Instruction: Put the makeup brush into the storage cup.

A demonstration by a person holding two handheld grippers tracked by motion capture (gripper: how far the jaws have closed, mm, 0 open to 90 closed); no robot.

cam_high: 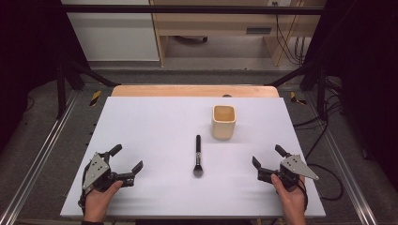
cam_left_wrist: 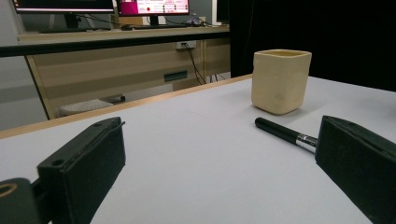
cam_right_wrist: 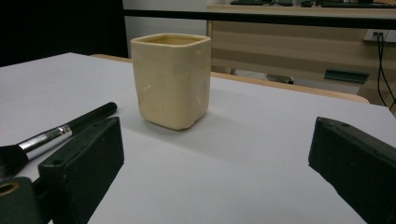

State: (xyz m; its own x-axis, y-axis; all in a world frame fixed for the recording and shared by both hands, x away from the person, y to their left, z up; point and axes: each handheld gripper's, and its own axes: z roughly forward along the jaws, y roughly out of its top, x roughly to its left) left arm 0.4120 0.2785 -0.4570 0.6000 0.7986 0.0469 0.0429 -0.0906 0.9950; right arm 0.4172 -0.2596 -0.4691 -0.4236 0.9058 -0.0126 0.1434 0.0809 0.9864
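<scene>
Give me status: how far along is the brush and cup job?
Nothing done yet. The brush lies flat on the white table, apart from the empty cream cup. Nothing is in hand: the left tongs and right tongs rest open near the front edge. Any grasping or moving is still ahead.

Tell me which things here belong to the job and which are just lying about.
Likely part of the job:
- black-handled makeup brush with dark bristles, lying flat on the white table
- cream square ceramic cup, upright, apart from the brush
- left gripper and right gripper, both open

Just lying about:
- wooden desk beyond the table
- monitors
</scene>
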